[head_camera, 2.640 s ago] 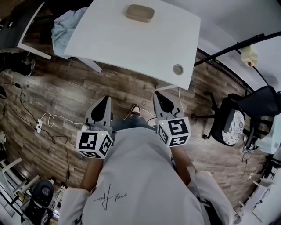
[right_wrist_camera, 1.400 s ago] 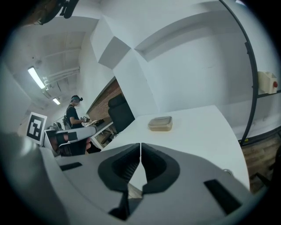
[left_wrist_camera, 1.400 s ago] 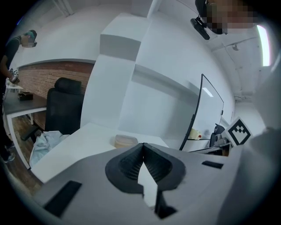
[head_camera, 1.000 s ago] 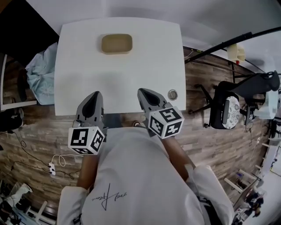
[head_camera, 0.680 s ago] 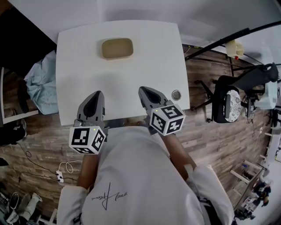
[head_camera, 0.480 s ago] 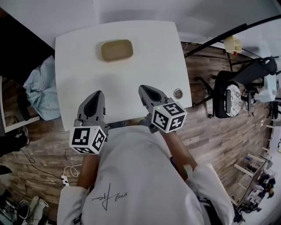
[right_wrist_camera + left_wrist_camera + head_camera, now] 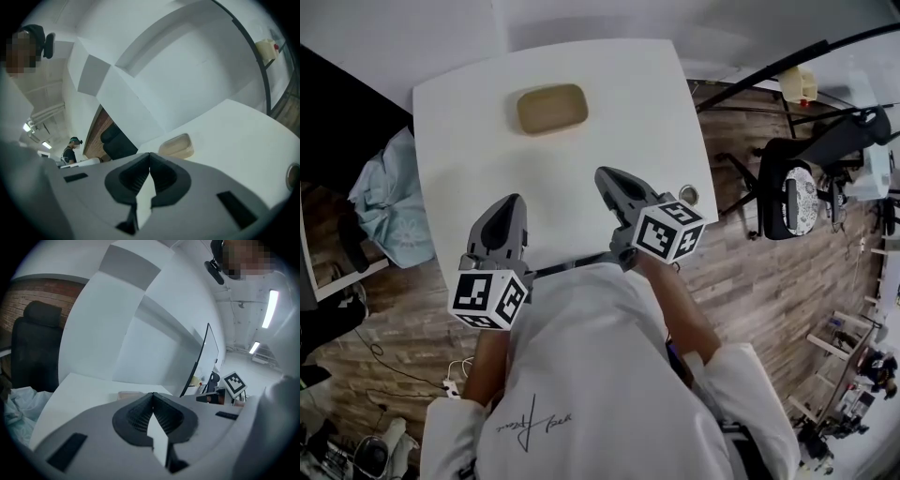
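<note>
Jaws of both grippers are closed tip to tip, with nothing between them.

Head view: the left gripper (image 7: 507, 201) and right gripper (image 7: 606, 175) are held side by side over the near edge of the white bench (image 7: 628, 103) and point away from the body. The right one is angled leftward, and its marker cube is tilted. A tan box (image 7: 552, 109) with rounded corners lies on the far half of the bench, well apart from both grippers. A metal-ringed grommet (image 7: 687, 195) sits near the bench's right edge, close to the right gripper. Wood-plank floor (image 7: 750, 272) surrounds the bench, and a pale crumpled cloth (image 7: 384, 197) lies at its left.

Left gripper view: ribbed dark pads are pressed together (image 7: 153, 393). Only a sliver of the box (image 7: 130, 394) shows above the grey gripper body. A black chair (image 7: 33, 348) stands at the left, above the cloth (image 7: 14, 404).

Right gripper view: the jaws likewise meet (image 7: 149, 153). The box (image 7: 176, 146) shows whole, smooth and lidded. The grommet (image 7: 295, 171) is at the right edge, and a person (image 7: 70, 150) stands far off at the left.
</note>
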### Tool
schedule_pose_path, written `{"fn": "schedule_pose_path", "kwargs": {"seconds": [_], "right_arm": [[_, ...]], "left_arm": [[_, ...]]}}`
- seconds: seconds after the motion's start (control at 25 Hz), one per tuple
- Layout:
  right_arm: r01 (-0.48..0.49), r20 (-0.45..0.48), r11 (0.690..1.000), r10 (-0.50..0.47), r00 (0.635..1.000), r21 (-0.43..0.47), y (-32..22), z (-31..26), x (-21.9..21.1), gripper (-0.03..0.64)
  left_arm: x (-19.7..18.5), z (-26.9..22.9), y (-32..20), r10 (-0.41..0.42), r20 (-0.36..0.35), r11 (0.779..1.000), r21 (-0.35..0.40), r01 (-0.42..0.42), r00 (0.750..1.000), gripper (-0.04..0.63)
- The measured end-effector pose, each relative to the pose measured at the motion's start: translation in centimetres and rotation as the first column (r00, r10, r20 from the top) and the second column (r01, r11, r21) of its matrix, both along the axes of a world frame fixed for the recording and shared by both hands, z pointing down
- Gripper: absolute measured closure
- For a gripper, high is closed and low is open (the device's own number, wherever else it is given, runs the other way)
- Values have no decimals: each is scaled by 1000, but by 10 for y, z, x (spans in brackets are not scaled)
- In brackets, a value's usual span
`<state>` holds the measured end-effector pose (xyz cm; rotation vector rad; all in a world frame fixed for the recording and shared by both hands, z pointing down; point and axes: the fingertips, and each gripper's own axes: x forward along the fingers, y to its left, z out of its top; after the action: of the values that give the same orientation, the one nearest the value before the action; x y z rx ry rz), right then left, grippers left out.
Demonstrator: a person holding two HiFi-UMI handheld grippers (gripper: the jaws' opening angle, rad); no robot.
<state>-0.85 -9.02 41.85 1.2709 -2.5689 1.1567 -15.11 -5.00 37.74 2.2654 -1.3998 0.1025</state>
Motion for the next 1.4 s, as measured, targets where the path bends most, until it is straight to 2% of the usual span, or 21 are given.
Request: {"fn": "schedule_pose_path", "kwargs": {"seconds": [0.44,0.96,1.28,1.4], "right_arm": [[3,-30,1000,-3,1000,-23,-33,27,8,607],[9,25,997,-7,1000,-76,-57,48,21,606],[12,25,994,-9,1000,-109,-66,64,24,606],[13,31,992,-10,999,-126,-70,71,24,575]], "left_arm": [[3,9,-17,-13,34,999,-47,15,999,588],[25,14,-26,-13,46,996,-87,17,999,588],[33,17,-25,-14,51,994,-108,19,999,588],[35,20,-22,-11,53,993,-118,17,999,588]]}}
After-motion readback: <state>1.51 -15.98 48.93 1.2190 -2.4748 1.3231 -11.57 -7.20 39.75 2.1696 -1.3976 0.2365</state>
